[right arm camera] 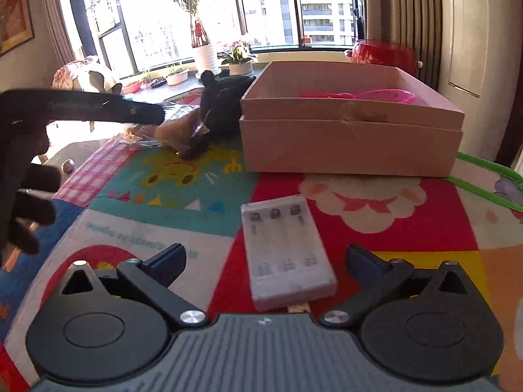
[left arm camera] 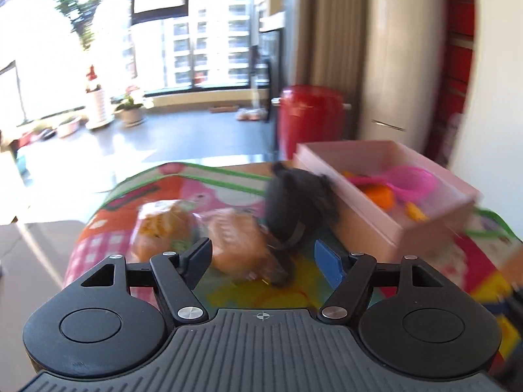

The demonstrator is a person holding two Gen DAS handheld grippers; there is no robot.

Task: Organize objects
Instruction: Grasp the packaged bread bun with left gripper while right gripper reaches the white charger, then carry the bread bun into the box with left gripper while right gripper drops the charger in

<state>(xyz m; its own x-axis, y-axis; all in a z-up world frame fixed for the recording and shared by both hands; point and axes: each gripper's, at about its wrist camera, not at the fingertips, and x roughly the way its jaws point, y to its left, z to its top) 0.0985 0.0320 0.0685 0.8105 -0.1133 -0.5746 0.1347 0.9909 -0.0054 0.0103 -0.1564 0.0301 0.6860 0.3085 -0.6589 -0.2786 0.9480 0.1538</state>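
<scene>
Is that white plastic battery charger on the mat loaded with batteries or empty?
Empty. The white plastic battery charger lies flat on the colourful play mat, its bays bare, with only metal contacts showing.

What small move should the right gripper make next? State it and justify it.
Probably ease the right gripper forward and close on the white battery case. Its jaws stand open with the case lying flat on the mat between them, untouched, and the pink box sits just beyond.

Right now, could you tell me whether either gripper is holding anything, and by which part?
Nothing is held: the left gripper and right gripper both stand open, pads touching nothing.
</scene>
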